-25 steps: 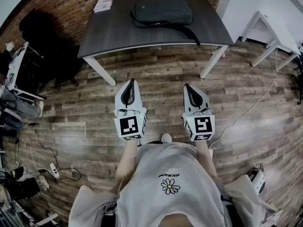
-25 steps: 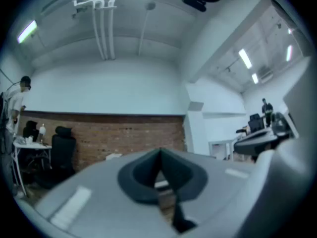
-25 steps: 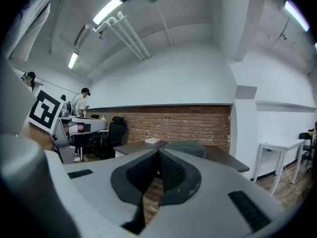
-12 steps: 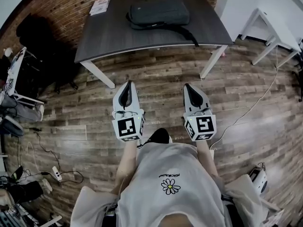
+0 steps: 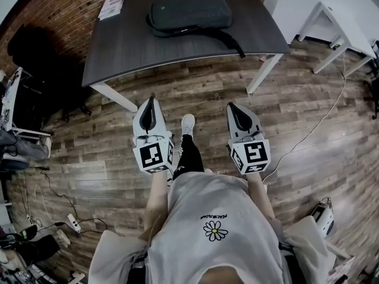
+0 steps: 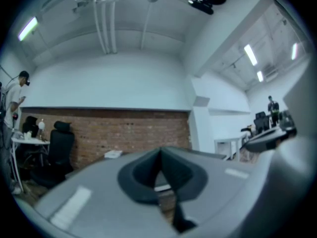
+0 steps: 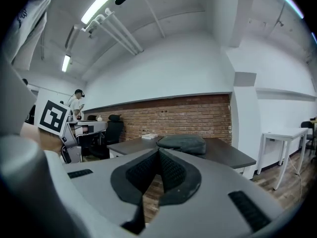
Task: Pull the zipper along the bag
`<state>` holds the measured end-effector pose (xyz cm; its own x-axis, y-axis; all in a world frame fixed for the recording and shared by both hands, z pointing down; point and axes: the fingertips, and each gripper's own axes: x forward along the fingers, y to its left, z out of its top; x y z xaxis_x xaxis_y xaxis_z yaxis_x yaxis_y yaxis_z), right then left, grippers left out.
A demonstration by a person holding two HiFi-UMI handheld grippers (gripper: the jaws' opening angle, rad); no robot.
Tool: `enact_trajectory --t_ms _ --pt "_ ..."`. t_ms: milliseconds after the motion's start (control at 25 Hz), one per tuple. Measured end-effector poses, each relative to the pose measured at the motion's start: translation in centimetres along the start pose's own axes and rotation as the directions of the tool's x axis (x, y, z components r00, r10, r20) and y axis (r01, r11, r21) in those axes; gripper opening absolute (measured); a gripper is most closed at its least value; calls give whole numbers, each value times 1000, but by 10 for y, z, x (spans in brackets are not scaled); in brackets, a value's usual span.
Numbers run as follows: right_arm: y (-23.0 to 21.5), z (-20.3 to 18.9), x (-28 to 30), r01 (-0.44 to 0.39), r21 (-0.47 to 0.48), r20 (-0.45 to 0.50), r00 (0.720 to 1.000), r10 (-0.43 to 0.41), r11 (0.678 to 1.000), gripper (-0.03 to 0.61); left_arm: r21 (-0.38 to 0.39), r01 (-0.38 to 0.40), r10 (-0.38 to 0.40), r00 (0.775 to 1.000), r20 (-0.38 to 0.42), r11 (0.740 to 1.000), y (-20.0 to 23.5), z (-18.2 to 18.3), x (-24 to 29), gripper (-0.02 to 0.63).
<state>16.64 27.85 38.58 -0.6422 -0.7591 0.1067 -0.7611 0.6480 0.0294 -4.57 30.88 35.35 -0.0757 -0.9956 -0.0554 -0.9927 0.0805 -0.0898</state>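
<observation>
Both grippers closed and empty, bag on the table ahead.
Left gripper [image 5: 150, 99] and right gripper [image 5: 231, 106] have their jaws pressed together with nothing between them, both held about level over the wood floor [image 5: 296, 117]. The bag [image 5: 189, 10] lies flat on the dark table [image 5: 136, 46], toward its far side, strap trailing toward the near right edge, well apart from both grippers. A white booklet [image 5: 111, 6] sits at the far left corner.

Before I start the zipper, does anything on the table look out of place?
Nothing damaged or spilled. The bag lies flat on the table; only its strap trails loose toward the front edge.
</observation>
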Motion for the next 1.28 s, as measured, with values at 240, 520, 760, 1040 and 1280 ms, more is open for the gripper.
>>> enact_trajectory --t_ms 240,520,760,1040,1280 --pt "-27 -3 53 30 28 -29 999 -29 999 2 -3 33 -33 999 -26 999 10 -7 65 0" --pt "-59 11 151 82 90 -47 996 -78 993 2 35 114 -116 993 36 993 37 5 171 0" --pt "-89 23 244 130 85 -71 990 -124 988 2 44 145 -147 988 53 988 67 4 271 0" --pt "-109 32 338 116 58 -83 990 -111 991 2 39 186 -186 982 6 982 96 -23 355 0" --pt "-124 22 369 138 47 -128 983 -131 989 2 31 182 -182 983 -14 983 111 -36 380 0"
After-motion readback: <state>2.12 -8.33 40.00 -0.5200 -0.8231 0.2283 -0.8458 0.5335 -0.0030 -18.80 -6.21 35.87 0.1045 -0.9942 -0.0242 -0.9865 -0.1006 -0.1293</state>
